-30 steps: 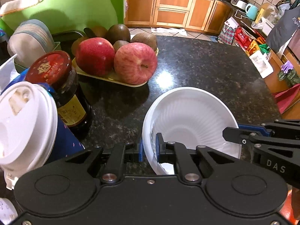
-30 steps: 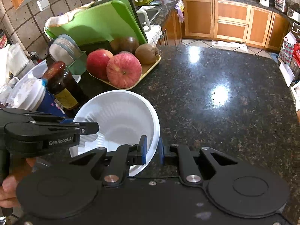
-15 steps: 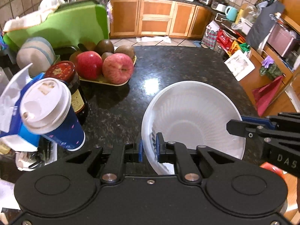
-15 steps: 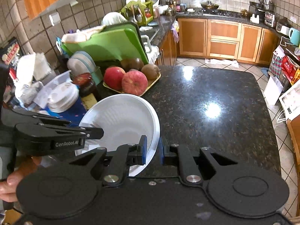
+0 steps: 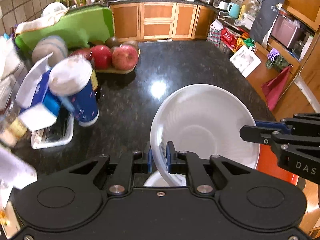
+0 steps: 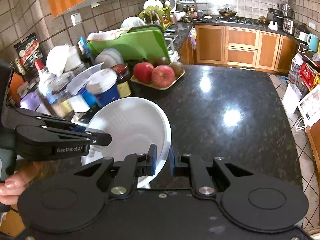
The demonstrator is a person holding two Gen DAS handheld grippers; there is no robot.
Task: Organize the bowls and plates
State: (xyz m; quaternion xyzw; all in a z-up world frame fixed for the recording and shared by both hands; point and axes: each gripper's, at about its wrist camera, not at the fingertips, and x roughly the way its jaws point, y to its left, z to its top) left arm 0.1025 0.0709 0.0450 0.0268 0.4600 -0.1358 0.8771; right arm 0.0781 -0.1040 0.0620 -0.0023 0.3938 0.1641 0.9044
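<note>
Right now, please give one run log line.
left gripper: shut on bowl rim | right gripper: shut on bowl rim | bowl: above counter

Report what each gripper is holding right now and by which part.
Both grip the same white bowl by its rim: the left gripper on its near left edge, the right gripper on the opposite edge.
</note>
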